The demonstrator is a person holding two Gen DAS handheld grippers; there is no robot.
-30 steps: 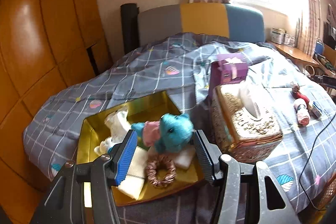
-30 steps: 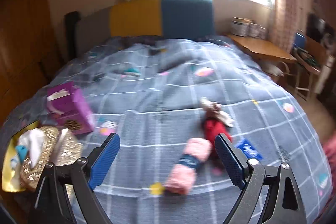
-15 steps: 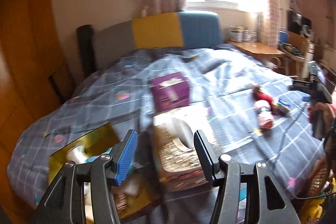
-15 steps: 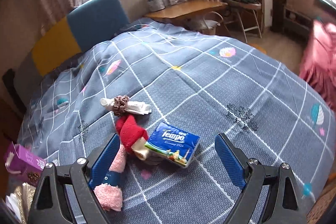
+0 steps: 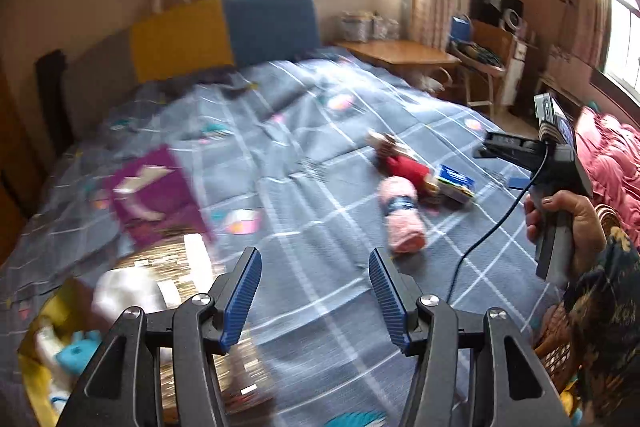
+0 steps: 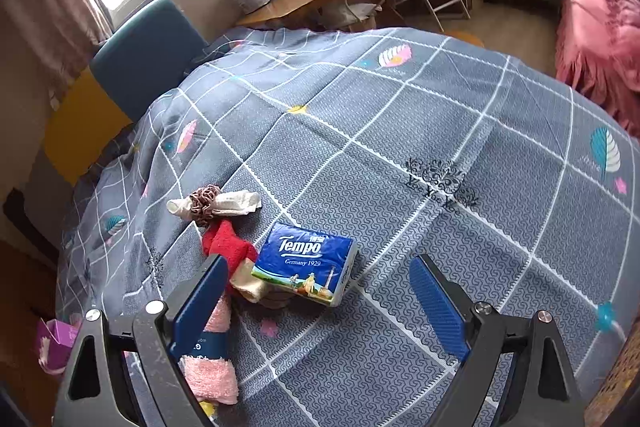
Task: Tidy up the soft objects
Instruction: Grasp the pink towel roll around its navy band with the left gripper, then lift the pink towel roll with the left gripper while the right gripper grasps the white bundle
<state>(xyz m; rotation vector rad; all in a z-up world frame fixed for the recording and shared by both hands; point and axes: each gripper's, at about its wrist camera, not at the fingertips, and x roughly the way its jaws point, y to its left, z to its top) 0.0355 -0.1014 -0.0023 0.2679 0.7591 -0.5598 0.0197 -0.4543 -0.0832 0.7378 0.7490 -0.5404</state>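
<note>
A purple carton (image 5: pixel 154 193), a sequinned tissue box (image 5: pixel 180 267) and a gold tray (image 5: pixel 36 359) holding a teal plush toy (image 5: pixel 76 347) lay blurred at the left of the grey checked bed (image 6: pixel 400 131). The left gripper (image 5: pixel 316 297) hung over bare quilt, jaws released, the rolled pink towel (image 5: pixel 402 221) ahead and to the right. The right gripper (image 6: pixel 316 301), jaws spread and empty, faced the glossy blue Tempo tissue pack (image 6: pixel 306 263), which lay between the blue ribbed pads. Beside the pack lay a fuzzy red sock (image 6: pixel 224 247); beyond it, a cream cloth (image 6: pixel 236 203) ringed by a brown scrunchie (image 6: pixel 204 205).
</note>
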